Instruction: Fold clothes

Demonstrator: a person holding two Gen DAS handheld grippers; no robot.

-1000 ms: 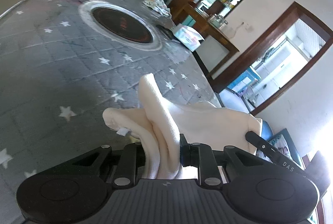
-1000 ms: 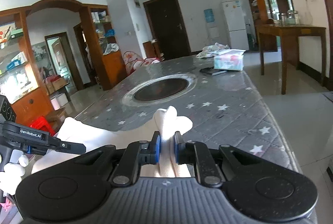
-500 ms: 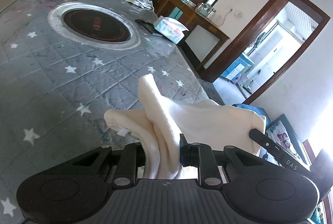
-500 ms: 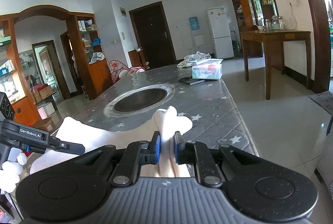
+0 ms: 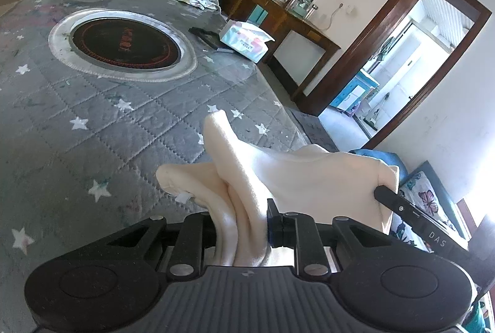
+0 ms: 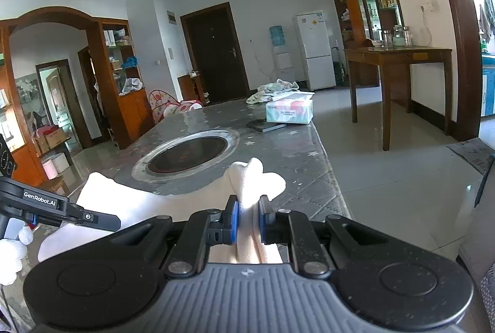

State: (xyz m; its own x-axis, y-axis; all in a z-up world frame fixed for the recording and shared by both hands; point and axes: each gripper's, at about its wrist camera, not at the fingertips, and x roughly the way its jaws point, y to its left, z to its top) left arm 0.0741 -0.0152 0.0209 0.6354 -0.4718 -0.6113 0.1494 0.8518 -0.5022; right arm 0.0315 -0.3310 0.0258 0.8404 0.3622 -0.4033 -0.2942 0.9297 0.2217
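The round cooktop (image 6: 188, 155) sat set into the table (image 6: 312, 175), beyond the garment (image 6: 148, 203). Farther back, toward the table's right edge, lay a tissue box (image 6: 289, 111), with what seemed a flat dark device (image 6: 266, 125) just beside it, and crumpled cloth (image 6: 272, 88) behind.

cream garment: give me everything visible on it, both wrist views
The cream garment looks like soft, fleecy knit, plain, with a small white tag near one bunched edge. It is held off the grey star-patterned table cover, stretched between both grippers. The left gripper is shut on one bunched corner, folds poking past the fingers; the right gripper is shut on another, between blue pads. Its lower part is hidden, so any table contact is unclear.
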